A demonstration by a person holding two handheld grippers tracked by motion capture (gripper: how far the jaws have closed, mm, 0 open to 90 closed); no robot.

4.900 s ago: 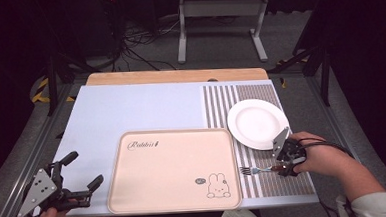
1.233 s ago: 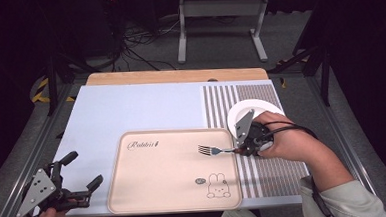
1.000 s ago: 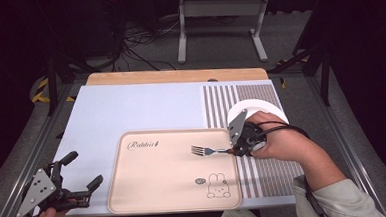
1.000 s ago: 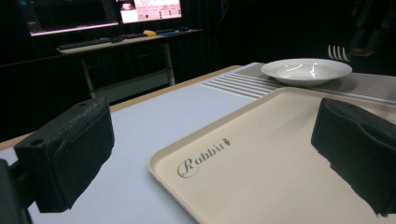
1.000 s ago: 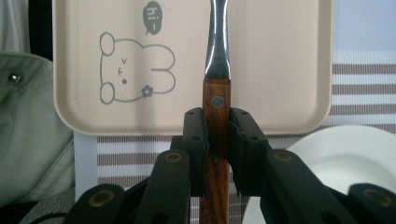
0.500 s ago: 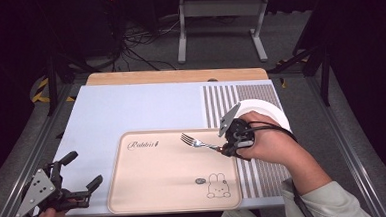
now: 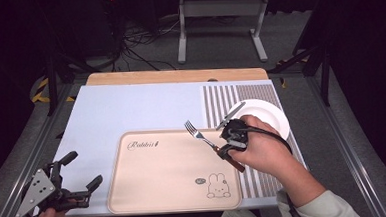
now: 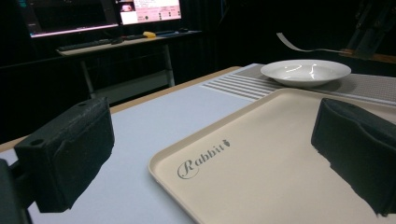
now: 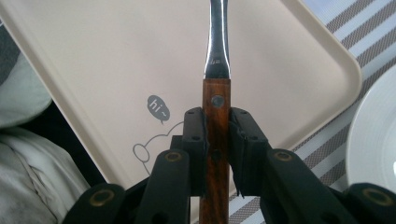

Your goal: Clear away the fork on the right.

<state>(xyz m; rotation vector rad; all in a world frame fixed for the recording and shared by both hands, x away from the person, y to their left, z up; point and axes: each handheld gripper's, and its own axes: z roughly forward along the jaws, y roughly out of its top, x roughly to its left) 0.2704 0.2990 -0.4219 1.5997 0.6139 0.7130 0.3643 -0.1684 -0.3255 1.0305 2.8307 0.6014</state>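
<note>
The right claw [image 7: 226,148] is clamped on the wooden handle of a fork [image 7: 198,135]; in the right gripper view the two black jaws press the handle [image 9: 215,135] from both sides, with the steel neck running straight up out of the grip. Seen from the high view, the fork is off the surface, tines pointing up and to the left, hanging over the upper right part of the tray [image 7: 160,190], near its far edge. The hand behind the claw sits over the striped mat [image 7: 233,94], just beside the plate [image 7: 271,115], which has nothing on it.

The left claw [image 7: 79,170] rests at the near left corner of the counter [image 7: 131,106], jaws apart and holding nothing; its own view looks across the tray toward the plate [image 8: 306,71].

As for progress, I judge the pickup done: the fork is gripped firmly and carried. What is left is the placing. Since the fork is above the tray and not yet touching it, the likely remainder is to lower it, lay it flat on the tray and let go. Whether it is meant for the tray or another spot cannot be told from this alone.
</note>
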